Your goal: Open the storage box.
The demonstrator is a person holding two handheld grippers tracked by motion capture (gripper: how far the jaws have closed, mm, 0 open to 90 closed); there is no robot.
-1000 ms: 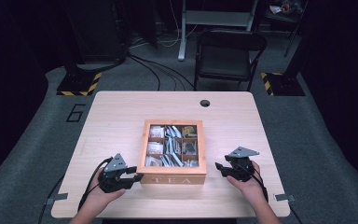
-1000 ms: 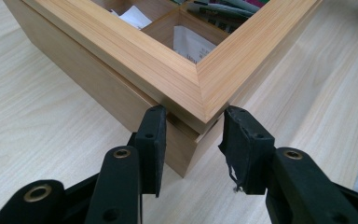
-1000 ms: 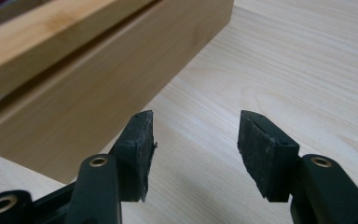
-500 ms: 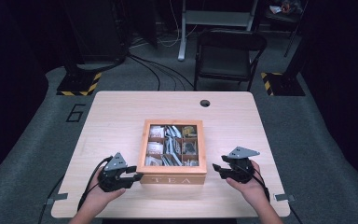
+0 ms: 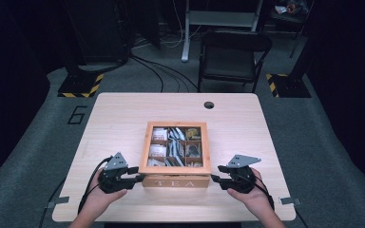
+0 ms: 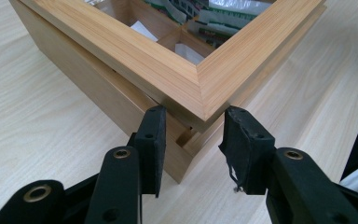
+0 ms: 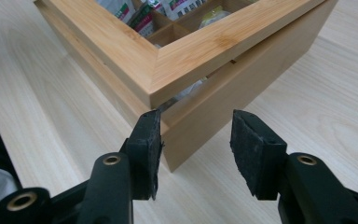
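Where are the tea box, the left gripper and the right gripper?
tea box [image 5: 176, 181]: high view, front wall bearing the word TEA.
left gripper [image 6: 193, 140]: left gripper view, midway between fingertips.
right gripper [image 7: 196, 135]: right gripper view, midway between fingertips.

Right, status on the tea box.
Left gripper clamped on lid corner. Right gripper just closing around other corner, no grip yet. Lid cracked open. Path clear.

My left hand-held gripper [image 5: 134, 174] and right hand-held gripper [image 5: 217, 178] are black, each topped by a grey three-cornered plate, trailing black cables, brass-ringed screw holes on the jaws
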